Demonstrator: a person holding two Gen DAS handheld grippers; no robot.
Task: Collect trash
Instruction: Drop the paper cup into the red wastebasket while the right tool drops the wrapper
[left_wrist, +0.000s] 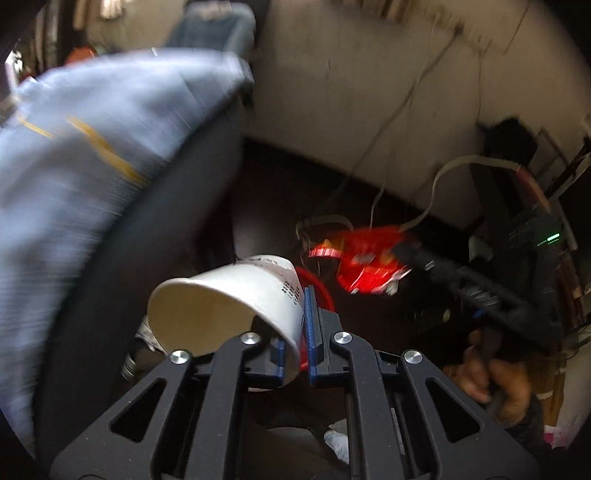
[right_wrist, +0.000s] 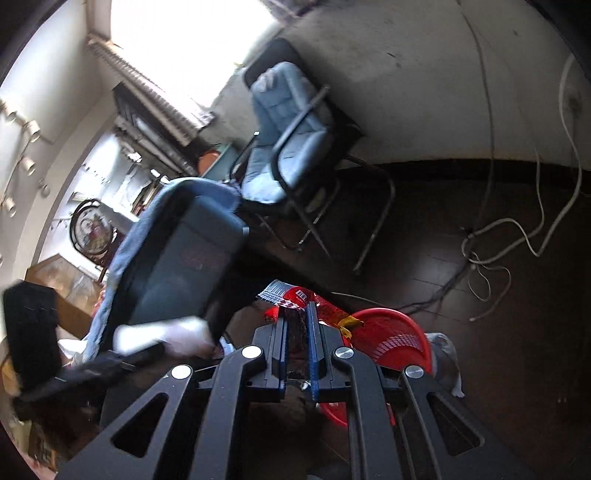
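1. Left gripper (left_wrist: 295, 332) pinches the wall of a white paper cup (left_wrist: 225, 306), one finger inside the rim, the other outside; the cup lies tilted, mouth toward the camera.
2. Black print runs down the cup's side, too blurred to read.
3. Right gripper (right_wrist: 297, 339) is clamped on a red wrapper (right_wrist: 295, 299); a barcode and white pattern show, but no brand is legible.
4. Red basket (right_wrist: 391, 336) sits on the dark floor just beside the right gripper, partly hidden by its frame.
5. From the left wrist, the wrapper and the hand (left_wrist: 491, 380) are motion-smeared.
6. Blue chair (right_wrist: 288, 136) stands near the wall; cables (right_wrist: 517, 236) trail over the floor.
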